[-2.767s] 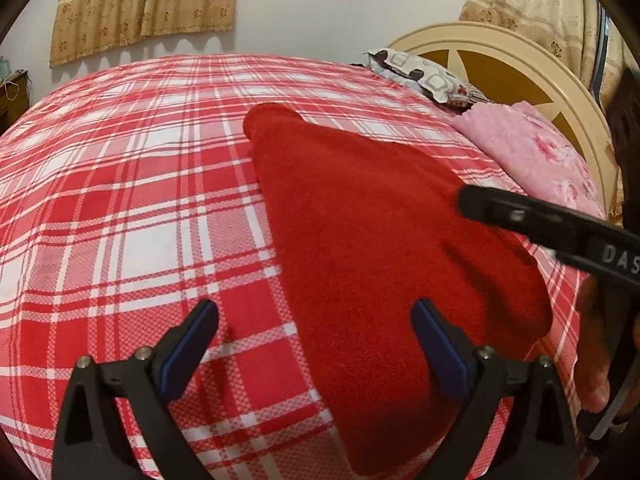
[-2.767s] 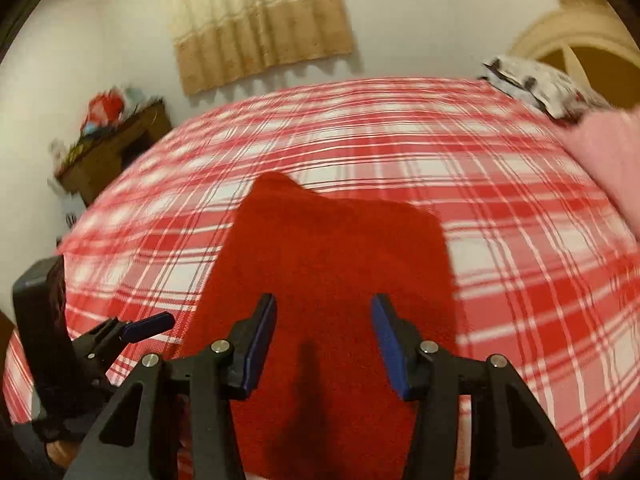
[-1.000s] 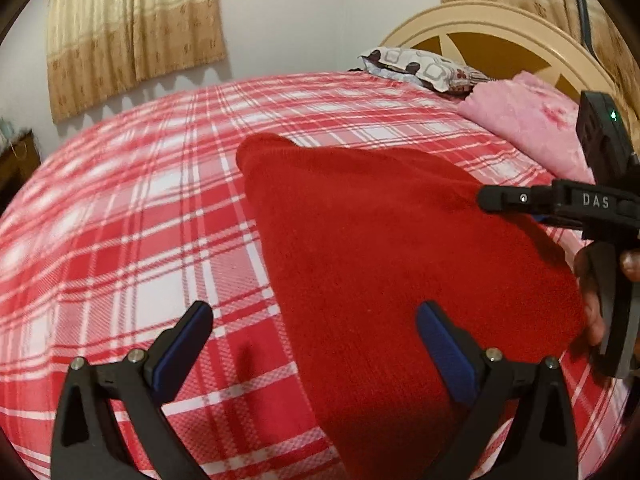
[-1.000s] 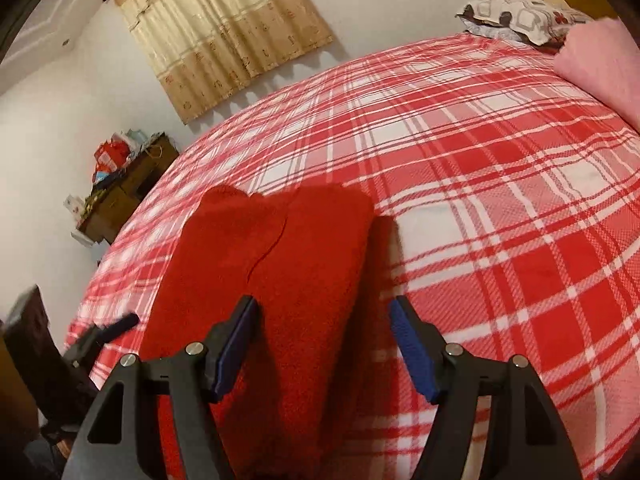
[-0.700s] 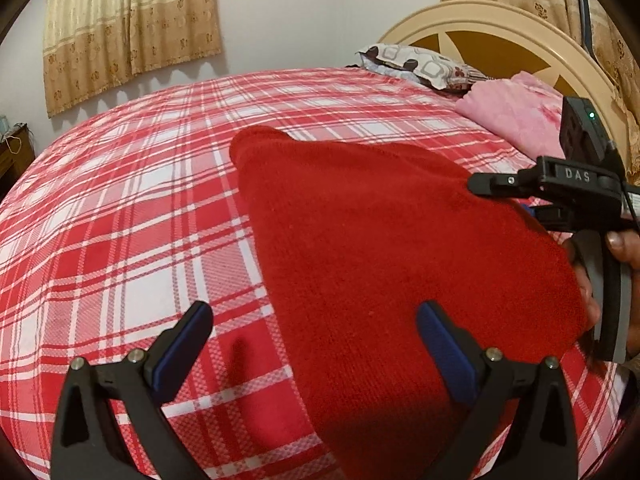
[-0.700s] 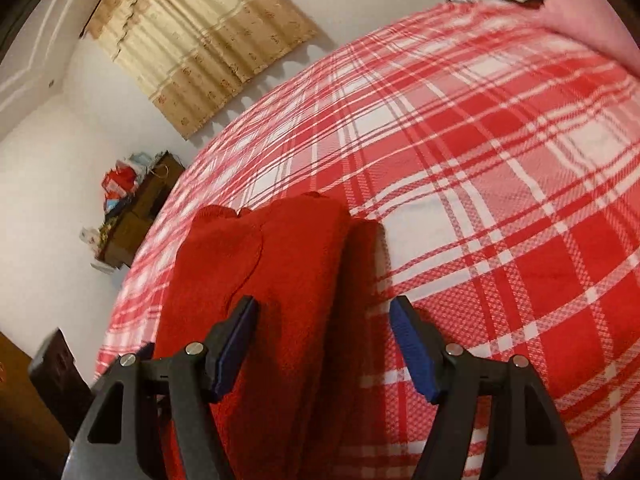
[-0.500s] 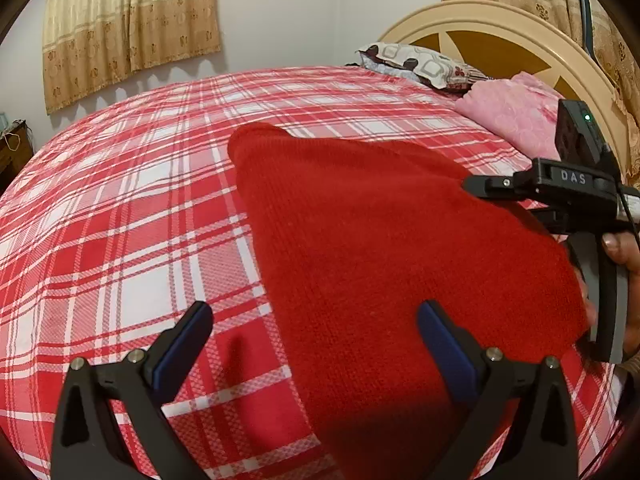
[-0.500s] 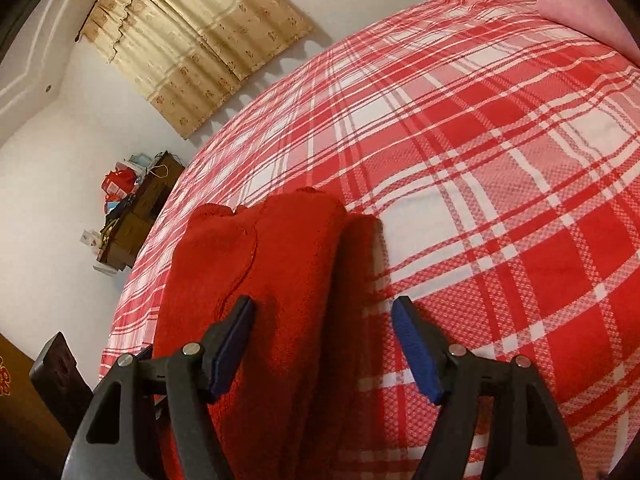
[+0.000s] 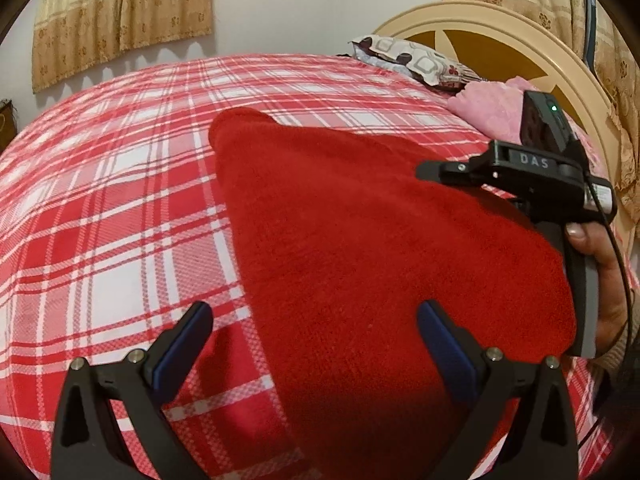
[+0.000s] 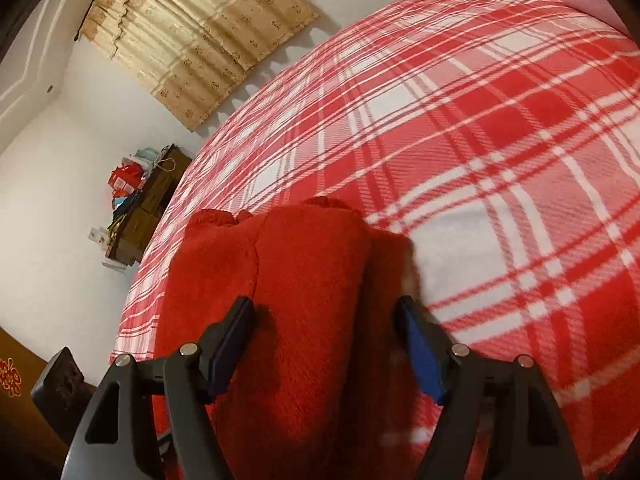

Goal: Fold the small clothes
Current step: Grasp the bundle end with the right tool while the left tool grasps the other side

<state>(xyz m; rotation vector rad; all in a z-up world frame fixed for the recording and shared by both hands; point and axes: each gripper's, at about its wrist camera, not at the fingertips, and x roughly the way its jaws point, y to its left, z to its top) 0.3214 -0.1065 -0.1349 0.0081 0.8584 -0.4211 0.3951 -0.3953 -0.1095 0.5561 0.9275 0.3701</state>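
On the bed, a red garment is lying partly folded.
Soft and limp, it is best pinched at its edge; left gripper is spread empty, right gripper is closing around that edge.

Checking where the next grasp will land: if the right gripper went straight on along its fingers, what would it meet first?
Most likely the folded red garment. The right gripper points down at it with open jaws straddling its near right edge; the plaid bedspread lies just beyond. Depth is unclear.

Red garment lies on plaid bed.
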